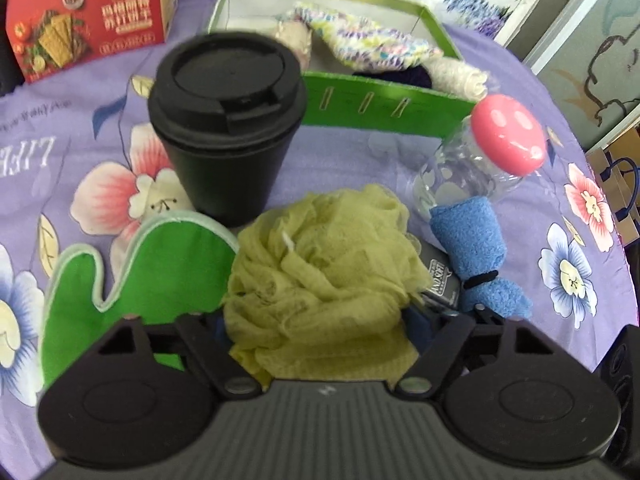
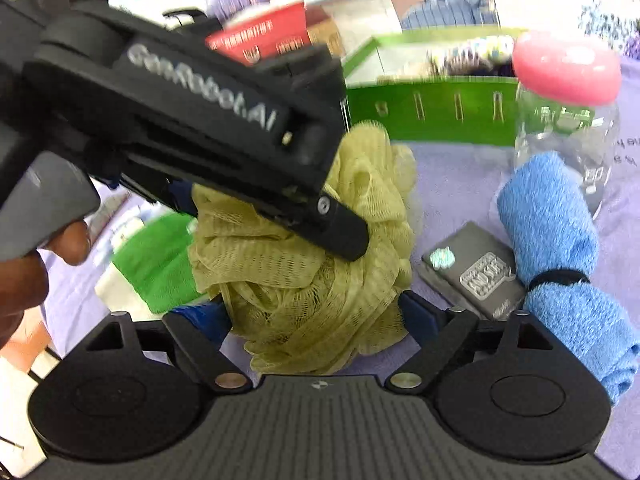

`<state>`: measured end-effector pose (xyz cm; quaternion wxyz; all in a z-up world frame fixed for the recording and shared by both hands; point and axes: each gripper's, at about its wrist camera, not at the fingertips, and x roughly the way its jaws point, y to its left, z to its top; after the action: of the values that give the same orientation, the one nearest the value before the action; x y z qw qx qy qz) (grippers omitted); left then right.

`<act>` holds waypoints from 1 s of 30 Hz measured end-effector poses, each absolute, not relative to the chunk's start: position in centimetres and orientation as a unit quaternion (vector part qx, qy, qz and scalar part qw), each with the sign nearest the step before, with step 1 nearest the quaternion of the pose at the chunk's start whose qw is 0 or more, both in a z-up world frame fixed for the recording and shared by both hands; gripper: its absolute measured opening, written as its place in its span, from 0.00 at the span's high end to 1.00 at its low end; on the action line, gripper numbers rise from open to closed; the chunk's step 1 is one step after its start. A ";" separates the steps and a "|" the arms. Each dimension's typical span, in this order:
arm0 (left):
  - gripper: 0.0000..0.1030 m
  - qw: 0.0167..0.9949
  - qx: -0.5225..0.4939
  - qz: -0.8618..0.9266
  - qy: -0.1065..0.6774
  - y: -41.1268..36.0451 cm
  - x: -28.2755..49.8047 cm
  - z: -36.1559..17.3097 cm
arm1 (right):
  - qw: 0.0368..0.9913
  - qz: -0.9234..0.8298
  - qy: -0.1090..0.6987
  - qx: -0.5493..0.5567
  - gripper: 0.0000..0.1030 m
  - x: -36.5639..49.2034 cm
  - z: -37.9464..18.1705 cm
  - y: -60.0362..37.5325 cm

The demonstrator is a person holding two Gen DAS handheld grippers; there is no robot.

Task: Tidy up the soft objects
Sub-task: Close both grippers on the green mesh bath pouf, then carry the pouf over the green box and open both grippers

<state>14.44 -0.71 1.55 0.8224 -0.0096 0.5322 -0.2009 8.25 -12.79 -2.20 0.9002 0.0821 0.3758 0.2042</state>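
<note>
A purple flowered cloth (image 1: 340, 152) covers the table, and at its far side stands the green box (image 1: 384, 110), already holding a knitted pastel piece (image 1: 372, 40) and other soft things. Nearer sit a black lidded cup (image 1: 228, 128) on the left and a clear jar with a pink lid (image 1: 488, 152) on the right, with a rolled blue towel (image 1: 472, 244) leaning just in front of the jar. A green mitt (image 1: 132, 276) lies flat at near left.

The step in hand looks like the pickup of the yellow-green mesh sponge (image 1: 320, 272), which sits in the near middle — right between both tools. The left gripper (image 2: 280, 216) comes down on it from above, fingers straddling the mesh; whether they press it I cannot tell. The right gripper (image 2: 316, 316) has its blue pads either side of the sponge's base, apparently spread and not squeezing.

Next, I judge, one gripper must close firmly on the springy mesh and carry it over the box's near wall — clear of cup and jar.
</note>
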 end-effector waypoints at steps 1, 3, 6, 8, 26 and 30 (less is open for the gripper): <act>0.38 0.826 -0.007 -0.204 0.526 -0.6 13.9 2.0 | 0.904 0.210 0.363 0.079 0.45 7.8 -2.0 -12.8; 0.43 0.835 0.002 -0.210 0.509 -0.5 12.6 3.1 | 0.906 0.222 0.354 0.067 0.67 6.9 -1.5 -12.7; 0.44 0.845 -0.001 -0.228 0.483 -0.2 10.4 5.0 | 0.913 0.225 0.336 0.049 0.75 5.2 -0.1 -12.8; 0.44 0.854 -0.004 -0.240 0.461 -0.2 9.2 6.6 | 0.922 0.221 0.317 0.034 0.75 4.1 1.4 -13.0; 0.43 0.907 0.011 -0.219 0.359 -1.7 25.5 17.0 | 0.940 0.229 0.249 -0.038 0.70 20.2 13.5 -14.4; 0.19 0.901 0.006 -0.188 0.391 -2.1 31.0 14.5 | 0.928 0.226 0.296 -0.011 0.66 25.1 11.5 -14.4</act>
<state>31.01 -2.11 14.48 0.9009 0.0061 0.3914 -0.1877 25.08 -14.44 11.47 0.9280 -0.0110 0.2960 0.2261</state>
